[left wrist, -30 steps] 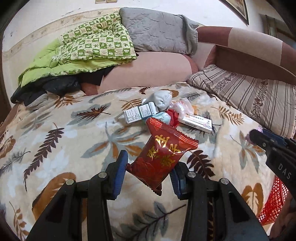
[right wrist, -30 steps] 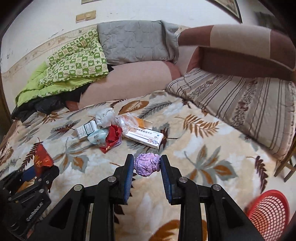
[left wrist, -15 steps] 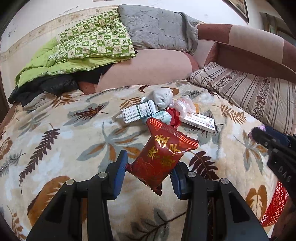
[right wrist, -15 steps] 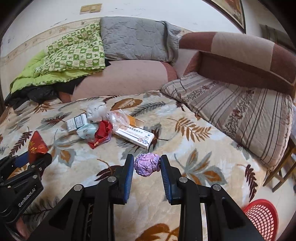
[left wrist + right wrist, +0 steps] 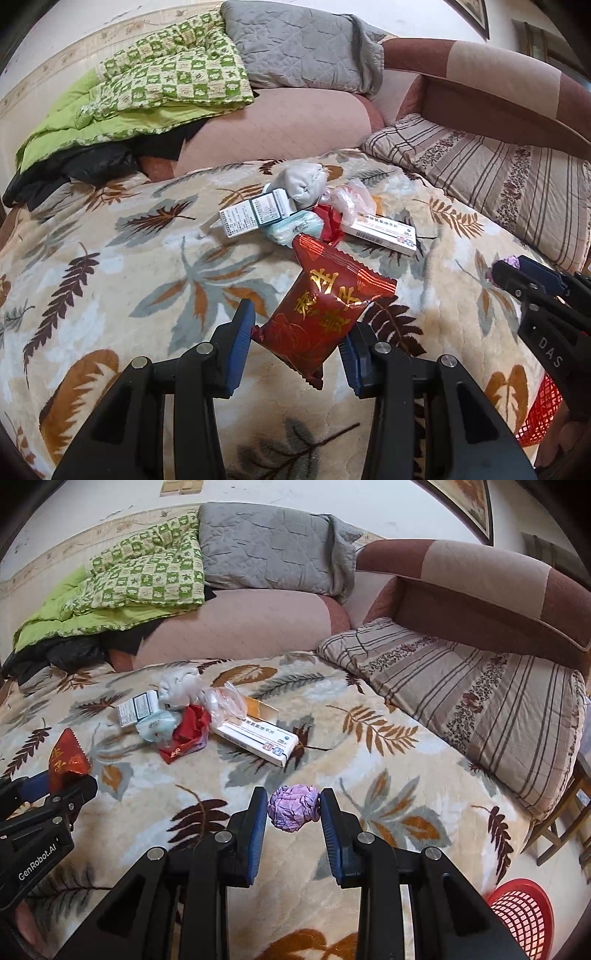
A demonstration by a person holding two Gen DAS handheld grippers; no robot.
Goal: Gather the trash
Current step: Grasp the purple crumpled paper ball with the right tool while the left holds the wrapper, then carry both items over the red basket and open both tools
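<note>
My left gripper is shut on a red snack packet with gold characters, held above the leaf-patterned blanket. My right gripper is shut on a crumpled purple paper ball, also above the blanket. A pile of trash lies farther back on the bed: a long white box, a small white-and-dark box, a red wrapper, a pale blue wrapper, clear plastic and a grey-white wad. The red mesh basket stands on the floor at lower right.
A striped quilt covers the bed's right side. Green checked and grey bedding are stacked at the back against a pink bolster. A wooden chair stands by the bed's right edge.
Both grippers keep their loads. The views have shifted slightly; the right view has drifted left and the basket sits lower right in it, the trash pile a little farther off.
</note>
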